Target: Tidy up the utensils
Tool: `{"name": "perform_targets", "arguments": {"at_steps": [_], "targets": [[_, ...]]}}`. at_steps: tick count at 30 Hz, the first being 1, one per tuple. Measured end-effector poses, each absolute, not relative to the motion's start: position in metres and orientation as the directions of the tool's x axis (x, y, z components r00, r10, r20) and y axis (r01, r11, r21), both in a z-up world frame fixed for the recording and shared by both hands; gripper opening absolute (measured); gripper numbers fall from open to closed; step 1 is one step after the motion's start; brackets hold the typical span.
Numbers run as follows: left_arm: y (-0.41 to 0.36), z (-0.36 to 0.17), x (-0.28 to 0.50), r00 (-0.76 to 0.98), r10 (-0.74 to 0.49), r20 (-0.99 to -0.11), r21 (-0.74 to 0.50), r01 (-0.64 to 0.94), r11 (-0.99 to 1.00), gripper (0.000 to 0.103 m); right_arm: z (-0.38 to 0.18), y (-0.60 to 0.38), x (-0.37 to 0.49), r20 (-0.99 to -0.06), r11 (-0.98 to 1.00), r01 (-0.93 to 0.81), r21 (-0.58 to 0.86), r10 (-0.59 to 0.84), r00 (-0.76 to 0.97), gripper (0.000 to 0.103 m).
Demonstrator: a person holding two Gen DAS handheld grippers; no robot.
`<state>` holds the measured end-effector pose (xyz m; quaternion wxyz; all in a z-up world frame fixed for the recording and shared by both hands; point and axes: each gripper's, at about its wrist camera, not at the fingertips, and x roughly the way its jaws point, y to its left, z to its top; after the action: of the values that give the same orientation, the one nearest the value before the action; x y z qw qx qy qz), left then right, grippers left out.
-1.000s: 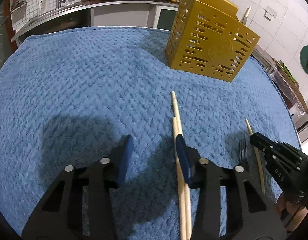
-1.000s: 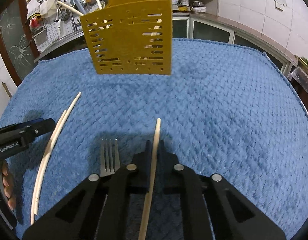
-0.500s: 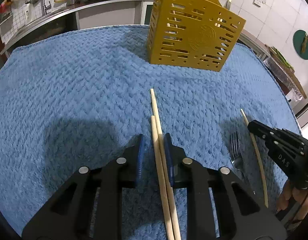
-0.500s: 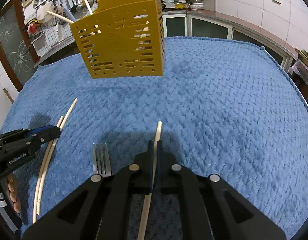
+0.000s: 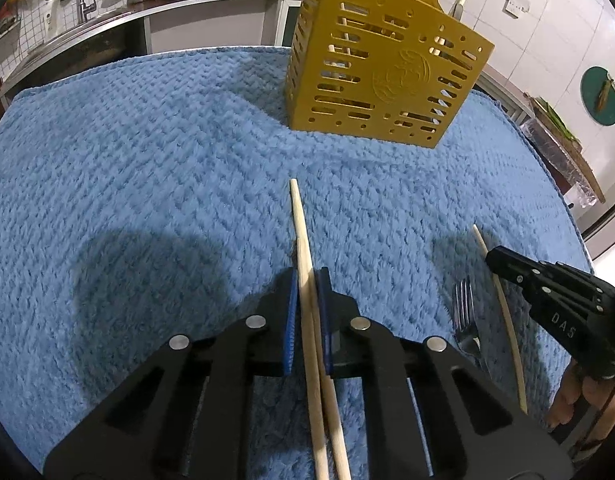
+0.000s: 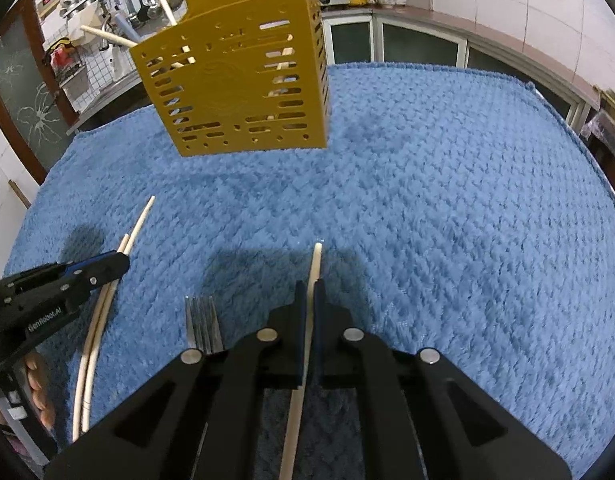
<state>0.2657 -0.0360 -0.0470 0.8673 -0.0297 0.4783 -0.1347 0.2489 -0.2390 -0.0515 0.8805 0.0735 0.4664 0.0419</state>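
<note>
My left gripper [image 5: 307, 276] is shut on two wooden chopsticks [image 5: 301, 236] that lie along the blue towel, tips pointing to the yellow slotted utensil holder [image 5: 381, 80]. It also shows in the right wrist view [image 6: 107, 264]. My right gripper [image 6: 310, 286] is shut on a single chopstick [image 6: 316, 258]; it also shows in the left wrist view [image 5: 503, 258], with that chopstick [image 5: 501, 308]. A metal fork [image 6: 201, 322] lies just left of the right gripper, also in the left wrist view [image 5: 463, 312]. The holder [image 6: 243, 84] holds several chopsticks.
A blue textured towel [image 5: 147, 160] covers the table. Kitchen counters, a sink and hanging tools stand behind the table [image 6: 119, 20]. A green board hangs on the tiled wall at right [image 5: 601, 96].
The left gripper moved over the two chopsticks and closed on them. The right gripper tightened on its single chopstick. Both views came a little closer to the holder.
</note>
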Motion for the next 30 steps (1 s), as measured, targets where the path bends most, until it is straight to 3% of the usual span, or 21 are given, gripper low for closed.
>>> {"name": "perform_targets", "arguments": {"at_steps": [18, 30], "targets": [[-0.018, -0.02, 0.251, 0.545, -0.301, -0.782, -0.234, 0.191, 0.953, 0.006, -0.044, -0.244, 0.243, -0.815, 0.983, 0.003, 0.185, 0.152, 0.56, 0.002], [-0.008, -0.035, 0.255, 0.53, -0.26, -0.807, -0.211, 0.153, 0.965, 0.006, -0.055, -0.249, 0.242, -0.827, 0.982, 0.023, 0.186, 0.144, 0.543, 0.002]]}}
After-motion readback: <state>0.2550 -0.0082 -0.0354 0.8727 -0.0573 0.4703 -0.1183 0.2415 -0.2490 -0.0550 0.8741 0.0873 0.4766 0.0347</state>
